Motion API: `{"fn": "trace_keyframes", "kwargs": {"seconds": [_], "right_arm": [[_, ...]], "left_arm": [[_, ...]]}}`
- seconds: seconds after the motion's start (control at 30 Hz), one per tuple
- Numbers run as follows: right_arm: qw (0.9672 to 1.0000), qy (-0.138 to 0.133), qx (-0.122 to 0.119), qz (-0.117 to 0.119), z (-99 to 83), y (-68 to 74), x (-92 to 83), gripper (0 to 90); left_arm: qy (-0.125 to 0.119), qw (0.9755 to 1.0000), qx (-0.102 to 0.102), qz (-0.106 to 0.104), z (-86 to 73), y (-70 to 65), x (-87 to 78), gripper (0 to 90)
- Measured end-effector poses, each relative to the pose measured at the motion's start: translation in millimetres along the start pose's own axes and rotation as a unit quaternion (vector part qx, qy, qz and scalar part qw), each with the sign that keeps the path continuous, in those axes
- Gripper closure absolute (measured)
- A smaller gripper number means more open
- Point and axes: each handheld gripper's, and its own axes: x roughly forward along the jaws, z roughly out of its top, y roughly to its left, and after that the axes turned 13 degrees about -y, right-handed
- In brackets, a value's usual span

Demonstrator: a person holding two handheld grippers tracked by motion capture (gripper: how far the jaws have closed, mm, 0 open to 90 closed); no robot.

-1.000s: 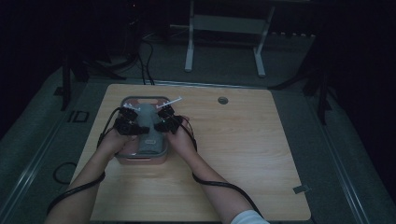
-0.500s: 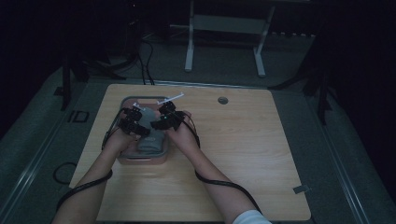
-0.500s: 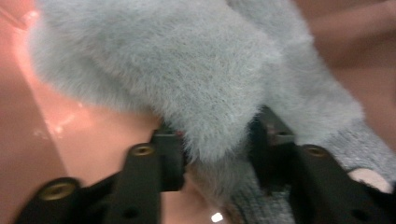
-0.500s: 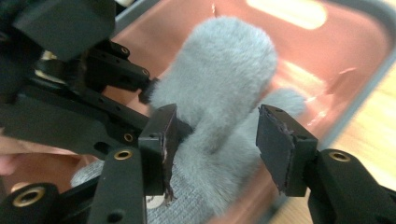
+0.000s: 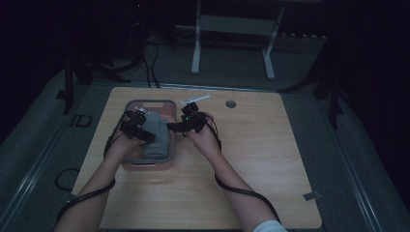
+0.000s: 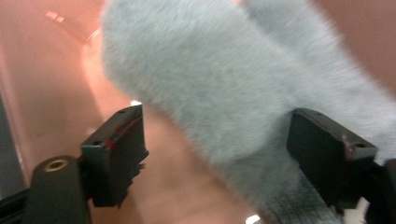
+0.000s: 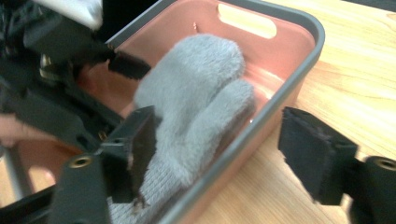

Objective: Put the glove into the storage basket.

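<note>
A grey fluffy sock [image 5: 157, 137] lies folded inside a pink bin with a grey rim [image 5: 150, 102] on the wooden table. My left gripper [image 5: 146, 136] hovers low in the bin; its jaws have just been opening and now stand open. The sock [image 6: 224, 84] is loose between its pads [image 6: 116, 144]. My right gripper [image 5: 172, 127] sits at the bin's right side; its jaws have also just been opening and are now open. They straddle the bin's wall [image 7: 261, 121] and the sock's [image 7: 196, 93] knitted end without pressing on either.
The bin stands at the table's left half, with bare wood [image 5: 261, 145] to its right and front. A small round grommet [image 5: 230, 104] sits near the far edge. Beyond the table are a desk frame [image 5: 232, 29] and floor cables. The left gripper [image 7: 70, 60] shows across the bin.
Both grippers let go of the sock, which now rests in the bin. The right gripper has drawn back to the right and up to the bin's rim. The left one stays over the bin.
</note>
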Motion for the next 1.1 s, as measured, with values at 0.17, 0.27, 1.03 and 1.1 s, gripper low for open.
{"fn": "trace_keyframes", "kwargs": {"seconds": [0.17, 0.27, 1.03, 1.1], "right_arm": [[0.9998, -0.004, -0.017, 0.007, -2.3, -6.9, -14.0, 16.5], [0.9995, -0.008, -0.026, 0.016, -3.9, -11.6, -23.6, 16.3], [0.9964, -0.017, -0.080, 0.022, -43.8, -27.0, -95.4, 15.2], [0.9961, -0.016, -0.084, 0.023, -47.7, -28.6, -102.1, 15.2]], "left_arm": [[-0.051, 0.9987, 0.004, 0.006, -0.3, -0.3, -15.0, 14.6], [-0.086, 0.9962, 0.017, 0.006, -2.0, -3.2, -22.8, 11.6], [-0.180, 0.9780, 0.060, -0.087, -4.3, -69.4, -70.8, 9.3], [-0.184, 0.9752, 0.066, -0.103, -3.5, -78.7, -73.2, 9.3]]}}
